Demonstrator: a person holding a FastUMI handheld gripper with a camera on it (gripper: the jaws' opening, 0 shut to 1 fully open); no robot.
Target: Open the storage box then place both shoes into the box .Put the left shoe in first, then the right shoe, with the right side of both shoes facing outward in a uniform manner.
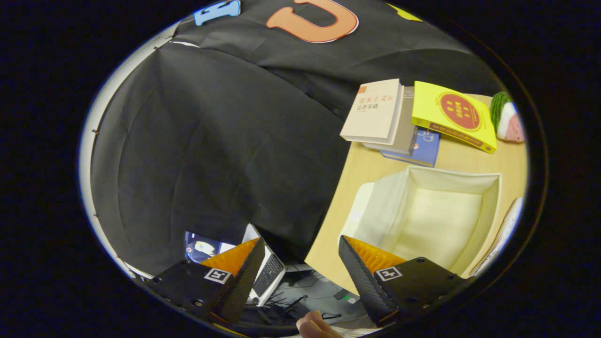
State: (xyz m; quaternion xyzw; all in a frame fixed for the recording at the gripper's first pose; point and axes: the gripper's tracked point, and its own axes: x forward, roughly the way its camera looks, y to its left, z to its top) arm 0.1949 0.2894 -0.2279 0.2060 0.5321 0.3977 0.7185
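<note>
The cream fabric storage box (488, 206) stands open on the wooden table (366, 169), its inside bare. It lies just ahead of my right finger (364, 263). My gripper (300, 244) is open and holds nothing; it hangs off the table's side edge, with the gap between the fingers over the drop beside the table. The left finger (244, 270) points toward the black cloth.
Several books (375, 112) lie stacked beyond the box, a yellow one (453, 115) among them, with a knitted watermelon slice (507, 117) past that. Below the table's edge are a laptop (265, 270), cables and a person's hand (314, 326). A flat white thing (504, 232) lies beside the box.
</note>
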